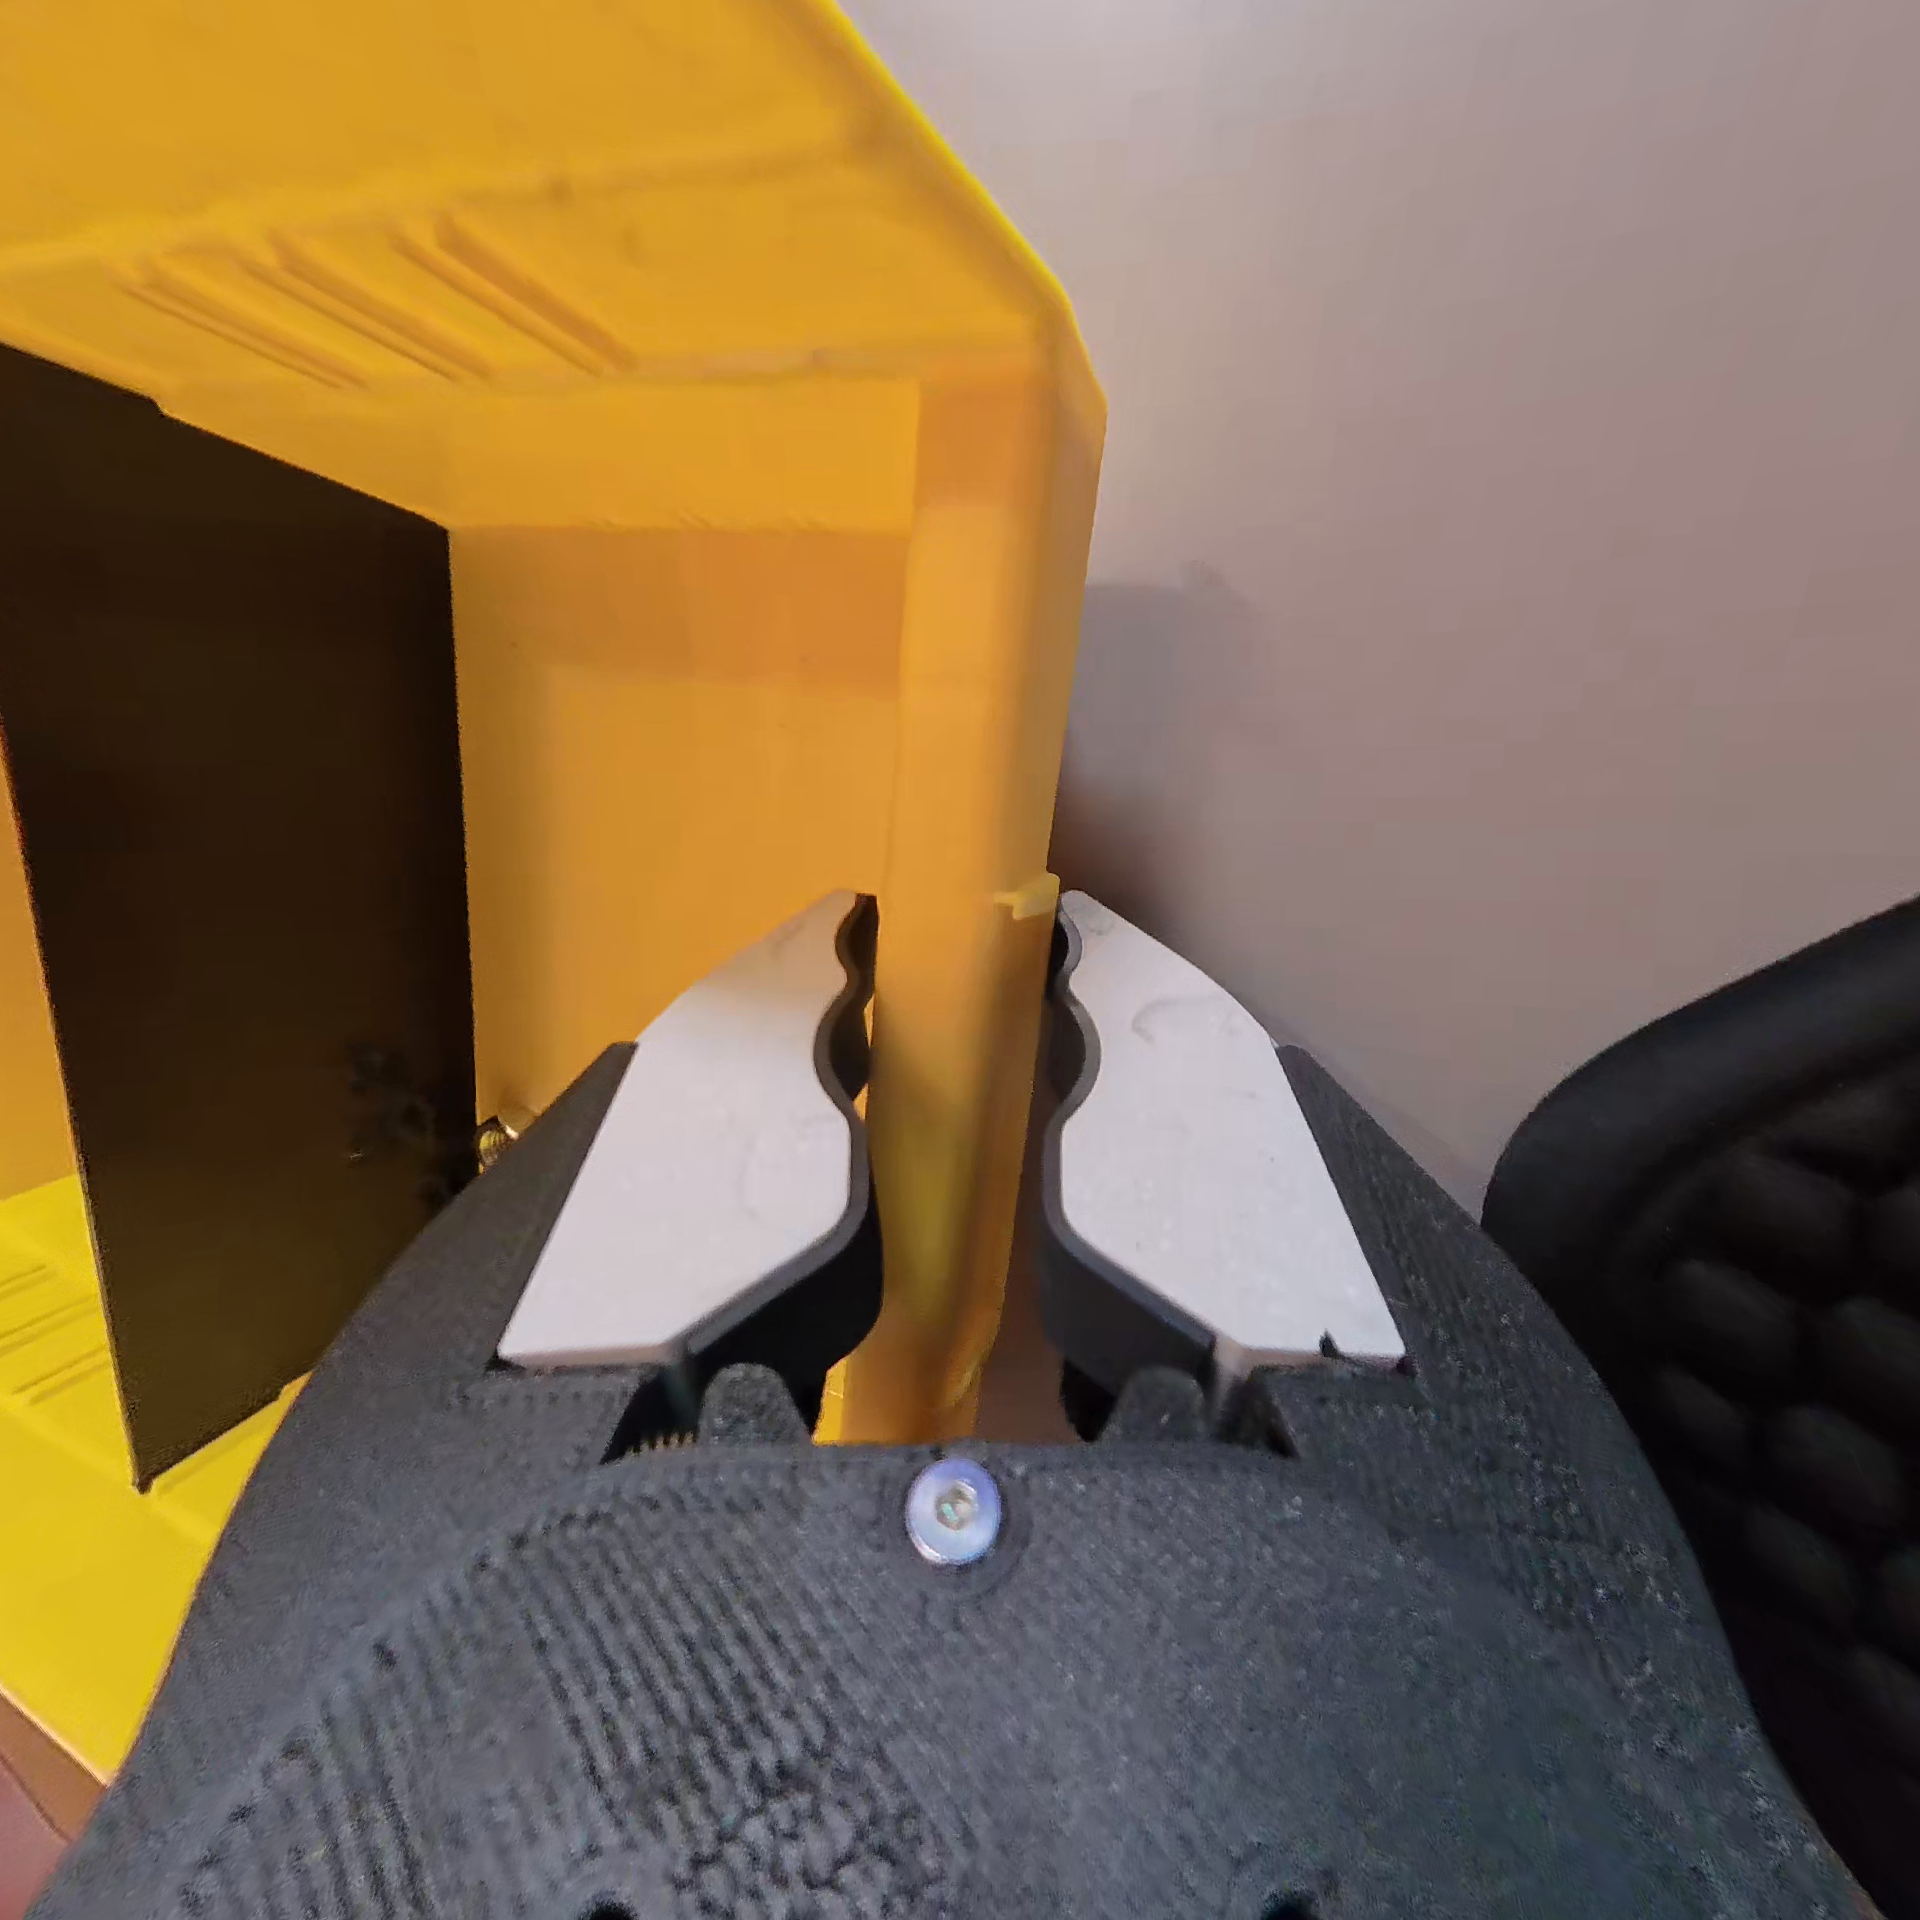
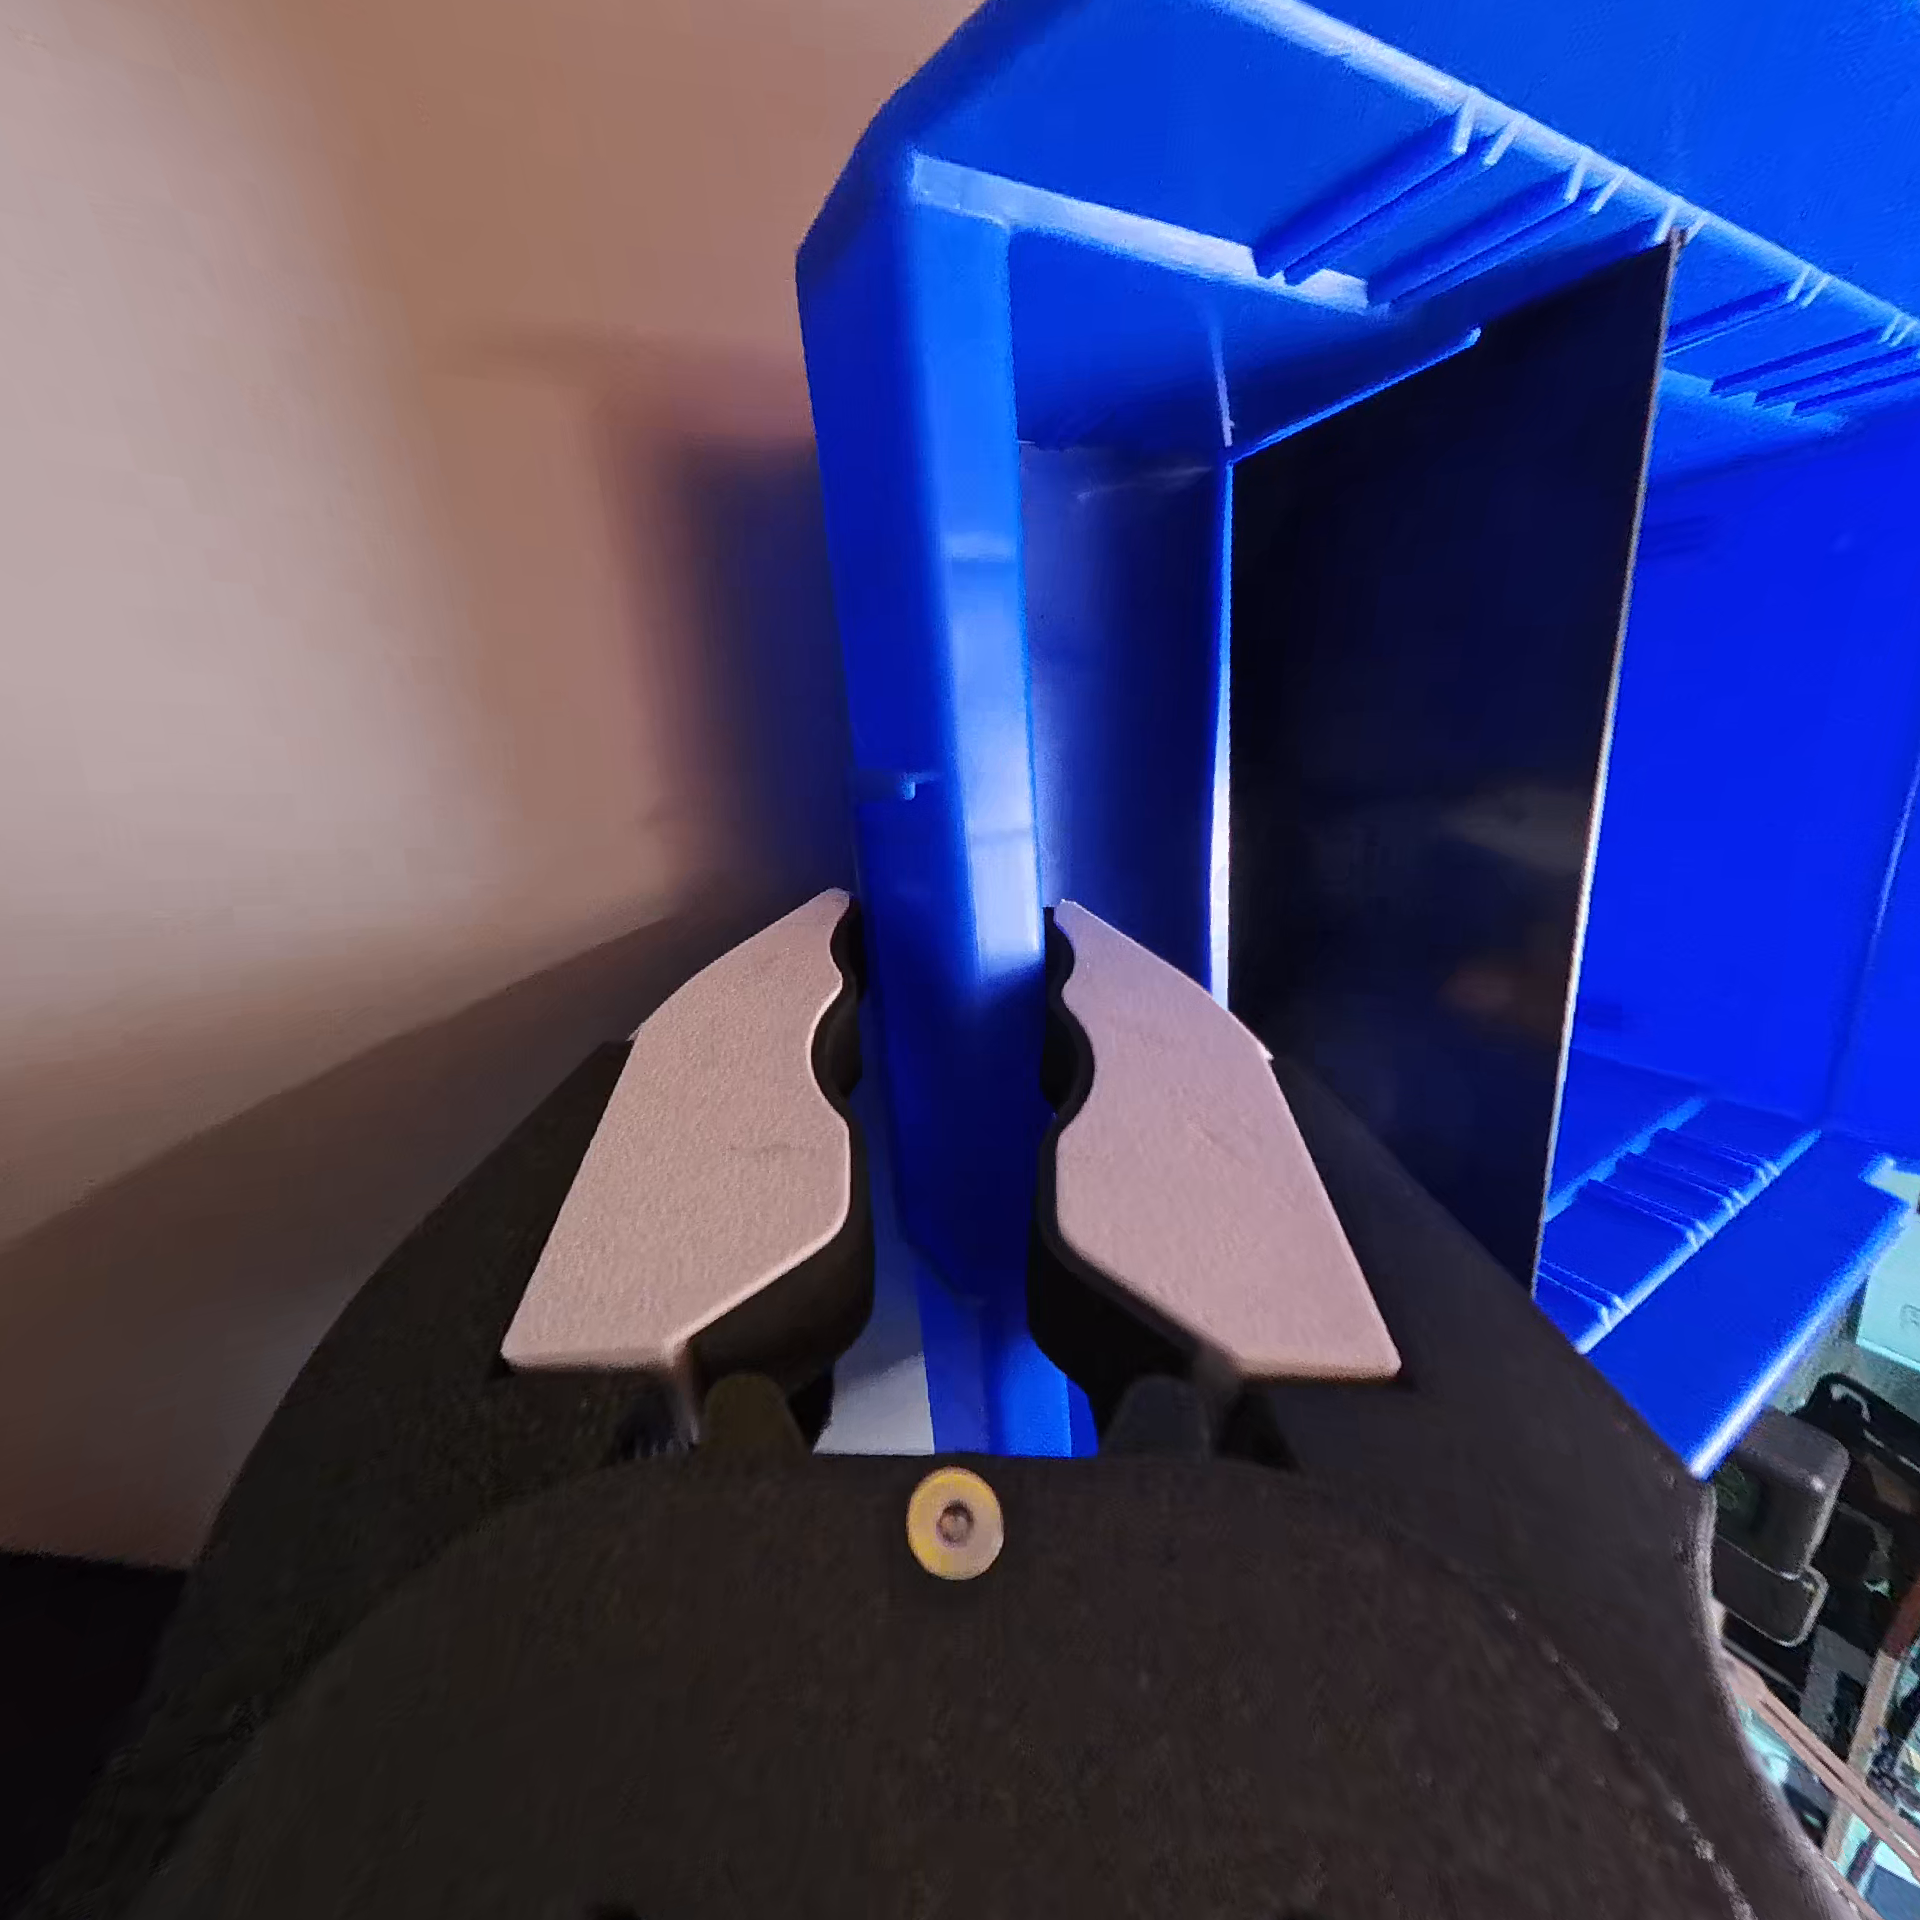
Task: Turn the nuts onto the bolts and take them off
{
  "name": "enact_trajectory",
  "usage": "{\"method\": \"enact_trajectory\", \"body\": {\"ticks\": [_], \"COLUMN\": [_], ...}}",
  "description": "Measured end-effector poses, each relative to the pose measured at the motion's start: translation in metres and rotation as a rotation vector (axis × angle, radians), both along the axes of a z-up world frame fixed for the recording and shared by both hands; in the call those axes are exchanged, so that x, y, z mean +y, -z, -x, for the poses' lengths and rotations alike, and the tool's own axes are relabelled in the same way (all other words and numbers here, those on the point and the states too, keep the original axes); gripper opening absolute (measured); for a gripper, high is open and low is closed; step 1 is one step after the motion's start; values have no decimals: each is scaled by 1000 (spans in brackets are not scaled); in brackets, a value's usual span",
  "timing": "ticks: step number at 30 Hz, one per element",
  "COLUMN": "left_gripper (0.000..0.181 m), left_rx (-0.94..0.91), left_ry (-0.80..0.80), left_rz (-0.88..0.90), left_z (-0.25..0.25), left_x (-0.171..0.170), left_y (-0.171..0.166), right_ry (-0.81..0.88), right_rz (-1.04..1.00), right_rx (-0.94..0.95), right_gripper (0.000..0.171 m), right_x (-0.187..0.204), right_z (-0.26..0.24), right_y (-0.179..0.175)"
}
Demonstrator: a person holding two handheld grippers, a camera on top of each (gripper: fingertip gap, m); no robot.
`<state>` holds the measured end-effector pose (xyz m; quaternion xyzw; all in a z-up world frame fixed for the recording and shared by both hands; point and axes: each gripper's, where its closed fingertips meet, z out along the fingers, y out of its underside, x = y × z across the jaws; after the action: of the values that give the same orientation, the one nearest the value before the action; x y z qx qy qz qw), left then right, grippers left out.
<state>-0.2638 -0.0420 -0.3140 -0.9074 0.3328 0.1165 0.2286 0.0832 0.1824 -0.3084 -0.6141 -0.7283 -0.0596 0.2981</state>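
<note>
In the left wrist view my left gripper [image 1: 961, 914] is shut on the rim of a yellow plastic bin [image 1: 686, 644]; the bin's wall edge runs between the two fingers. A black divider panel [image 1: 239, 883] stands inside the bin, and a small brass bolt or nut [image 1: 497, 1132] shows beside it, just left of the gripper body. In the right wrist view my right gripper [image 2: 951, 920] is shut on the rim of a blue plastic bin [image 2: 935, 582], which also holds a black divider panel [image 2: 1423, 779]. No nuts or bolts show in the blue bin.
A plain pale wall [image 1: 1507, 468] lies behind both bins. A black padded object [image 1: 1766, 1299] sits at the right of the left wrist view. Dark cluttered items [image 2: 1808, 1558] show at the lower right of the right wrist view. About 40 cm separates my left fingertips from my right.
</note>
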Motion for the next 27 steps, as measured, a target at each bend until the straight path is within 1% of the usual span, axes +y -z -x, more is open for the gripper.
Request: {"method": "enact_trajectory", "body": {"ticks": [6,13,20,27], "left_gripper": [31,30,31,31], "left_rx": [12,21,27,15], "left_ry": [-14,-57,-97,-110], "left_rz": [-46,-63,-80,-84], "left_z": [-1,7,22,29], "left_x": [18,44,56,55], "left_y": [-1,-1,-1,-1], "right_ry": [6,48,127,131], "right_rz": [-5,-26,-50,-45], "right_rx": [-24,-21,-3,-10], "right_gripper": [32,32,32,32], "right_x": [31,53,65,65], "right_z": [-14,-15,-10,-18], "right_y": [0,0,-1,-1]}}
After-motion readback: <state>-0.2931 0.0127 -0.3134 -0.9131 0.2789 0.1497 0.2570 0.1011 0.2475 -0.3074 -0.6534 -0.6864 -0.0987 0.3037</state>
